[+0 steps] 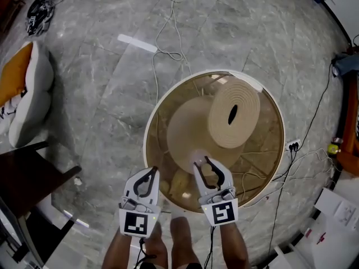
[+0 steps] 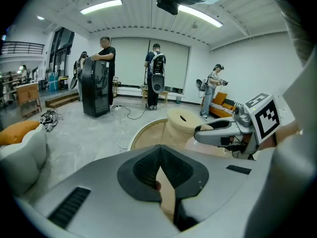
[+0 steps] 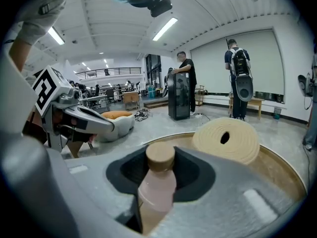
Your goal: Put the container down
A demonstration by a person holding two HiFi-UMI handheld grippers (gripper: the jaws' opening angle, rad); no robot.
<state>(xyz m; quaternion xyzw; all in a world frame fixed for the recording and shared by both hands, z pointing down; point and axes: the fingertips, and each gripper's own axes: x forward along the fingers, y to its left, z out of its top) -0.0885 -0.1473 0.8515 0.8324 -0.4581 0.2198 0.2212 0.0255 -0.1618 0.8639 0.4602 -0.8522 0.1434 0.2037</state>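
Observation:
The container is a pale pink bottle (image 3: 157, 190) with a tan cap (image 3: 160, 156). My right gripper (image 3: 159, 158) is shut on its body and holds it upright. In the head view the right gripper (image 1: 203, 162) hangs over the near part of a round glass table (image 1: 150, 122), with the bottle (image 1: 197, 154) at its tips. My left gripper (image 1: 151, 171) is beside it, over the table's near left rim, shut with nothing in it. In the left gripper view its jaws (image 2: 160, 155) meet at the tip.
A big tan roll with a slot-like hole (image 1: 234, 114) lies on the table's far right. An orange and white cushion (image 1: 25, 88) and dark furniture (image 1: 28, 178) are on the floor at left. Cables (image 1: 168, 38) trail across the floor. Several people (image 2: 105, 53) stand far off.

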